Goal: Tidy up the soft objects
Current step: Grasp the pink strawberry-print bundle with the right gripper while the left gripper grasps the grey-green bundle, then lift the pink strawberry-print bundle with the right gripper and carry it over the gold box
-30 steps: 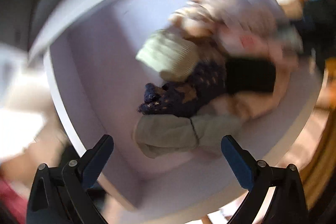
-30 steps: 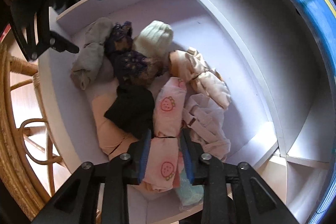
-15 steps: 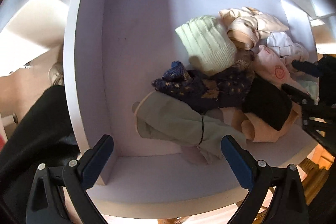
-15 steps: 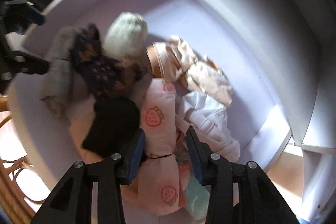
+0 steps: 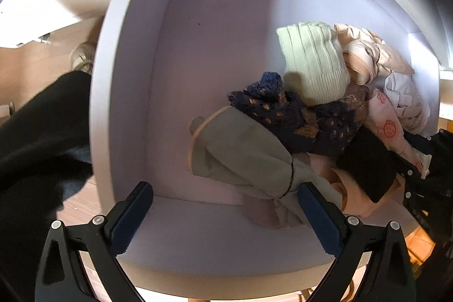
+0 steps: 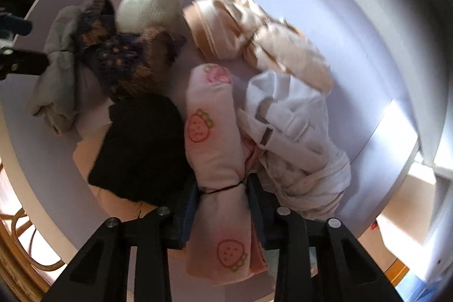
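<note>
A pile of soft things lies in a pale lilac shelf compartment [image 5: 198, 19]. My left gripper [image 5: 223, 205] hangs open just above the near end of a tied grey-green bundle [image 5: 243, 154], not touching it. Behind that lie a navy knit piece [image 5: 297, 118] and a pale green ribbed hat [image 5: 314, 61]. My right gripper [image 6: 222, 197] points down with its jaws closing; the pads press the tied waist of a pink strawberry-print roll [image 6: 212, 132]. A black cloth [image 6: 141, 149] lies to its left and a white garment [image 6: 297, 137] to its right.
Beige satin pieces [image 6: 254, 27] lie at the back of the pile. The shelf's side wall [image 5: 121, 75] stands left of the bundle and a divider [image 6: 402, 132] at right. A wicker chair [image 6: 17, 245] and a dark sleeve [image 5: 36, 132] are outside the front edge.
The left gripper rolled and sank closer to the grey-green bundle, still open. The right gripper dropped onto the pink roll; its jaws widened, then narrowed on the tied waist.
</note>
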Demonstrator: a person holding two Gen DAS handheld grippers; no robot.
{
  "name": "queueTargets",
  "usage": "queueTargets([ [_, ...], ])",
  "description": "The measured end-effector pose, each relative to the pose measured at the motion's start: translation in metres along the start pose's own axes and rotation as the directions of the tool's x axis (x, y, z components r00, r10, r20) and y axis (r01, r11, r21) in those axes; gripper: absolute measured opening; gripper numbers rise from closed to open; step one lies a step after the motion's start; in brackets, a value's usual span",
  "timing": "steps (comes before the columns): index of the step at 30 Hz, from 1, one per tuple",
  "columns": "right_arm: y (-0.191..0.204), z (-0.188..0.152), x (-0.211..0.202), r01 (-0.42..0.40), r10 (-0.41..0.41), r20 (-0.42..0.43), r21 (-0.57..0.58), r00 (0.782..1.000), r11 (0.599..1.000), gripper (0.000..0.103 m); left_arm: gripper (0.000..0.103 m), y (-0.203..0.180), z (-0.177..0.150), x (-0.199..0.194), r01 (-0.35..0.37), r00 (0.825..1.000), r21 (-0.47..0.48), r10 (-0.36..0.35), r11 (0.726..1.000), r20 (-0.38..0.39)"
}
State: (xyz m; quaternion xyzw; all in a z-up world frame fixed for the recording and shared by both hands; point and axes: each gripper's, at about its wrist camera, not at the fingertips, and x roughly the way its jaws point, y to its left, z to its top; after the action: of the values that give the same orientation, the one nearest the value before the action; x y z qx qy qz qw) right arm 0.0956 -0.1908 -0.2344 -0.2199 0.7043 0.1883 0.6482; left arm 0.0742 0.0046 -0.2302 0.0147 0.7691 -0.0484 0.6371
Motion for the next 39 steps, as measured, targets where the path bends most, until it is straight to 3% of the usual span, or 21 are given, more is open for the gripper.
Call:
queueTargets([
  [8, 0.007, -0.001, 0.0, 0.032, -0.032, 0.004, -0.029, 0.999, 0.999, 0.033, 0.103, 0.002, -0.019, -0.001, 0.081, 0.996, -0.111, -0.075, 0.991, 0.056],
  [11, 0.01, -0.003, 0.003, 0.032, -0.032, 0.006, -0.028, 0.999, 0.999, 0.033, 0.103, -0.002, -0.026, 0.005, 0.062, 0.996, -0.107, -0.056, 0.992, 0.063],
  [14, 0.01, -0.002, 0.0, 0.029, -0.029, 0.006, -0.023, 1.0, 0.999, 0.033, 0.101, -0.014, -0.031, -0.002, -0.014, 0.994, -0.091, 0.024, 0.996, 0.104],
  [17, 0.009, 0.0, 0.0, 0.035, -0.035, 0.006, -0.029, 0.999, 0.999, 0.033, 0.089, -0.014, -0.034, -0.002, -0.005, 0.991, -0.094, 0.018, 0.996, 0.136],
  [19, 0.008, 0.001, -0.001, 0.037, -0.037, 0.005, -0.031, 0.999, 0.999, 0.033, 0.072, -0.018, -0.034, -0.001, 0.007, 0.99, -0.091, 0.005, 0.996, 0.138],
  [21, 0.008, 0.0, -0.001, 0.037, -0.036, 0.006, -0.029, 0.999, 0.999, 0.033, 0.064, -0.023, -0.031, 0.003, 0.024, 0.992, -0.088, -0.013, 0.996, 0.127],
  [24, 0.008, 0.0, -0.001, 0.034, -0.034, 0.007, -0.025, 0.999, 0.999, 0.033, 0.062, -0.024, -0.028, 0.005, 0.03, 0.992, -0.087, -0.019, 0.996, 0.125],
  [27, 0.008, 0.001, -0.001, 0.035, -0.035, 0.008, -0.024, 0.999, 0.999, 0.033, 0.05, -0.021, -0.023, 0.002, 0.039, 0.991, -0.072, -0.029, 0.997, 0.13],
  [29, 0.009, 0.001, -0.002, 0.036, -0.036, 0.01, -0.023, 0.999, 0.999, 0.033, 0.046, -0.016, -0.018, 0.001, 0.003, 0.99, -0.059, 0.005, 0.998, 0.141],
  [33, 0.009, 0.001, -0.002, 0.042, -0.041, 0.013, -0.019, 0.999, 0.999, 0.033, 0.044, -0.004, -0.003, 0.0, 0.015, 0.991, -0.076, -0.005, 0.997, 0.136],
  [37, 0.009, 0.001, -0.005, 0.048, -0.048, 0.021, -0.014, 0.999, 0.999, 0.033, 0.041, 0.008, 0.005, -0.003, -0.087, 0.982, -0.029, 0.091, 0.996, 0.167],
  [39, 0.008, 0.002, -0.005, 0.046, -0.046, 0.019, -0.014, 0.999, 0.999, 0.033, 0.041, 0.006, 0.006, 0.0, -0.102, 0.98, -0.006, 0.102, 0.995, 0.174],
])
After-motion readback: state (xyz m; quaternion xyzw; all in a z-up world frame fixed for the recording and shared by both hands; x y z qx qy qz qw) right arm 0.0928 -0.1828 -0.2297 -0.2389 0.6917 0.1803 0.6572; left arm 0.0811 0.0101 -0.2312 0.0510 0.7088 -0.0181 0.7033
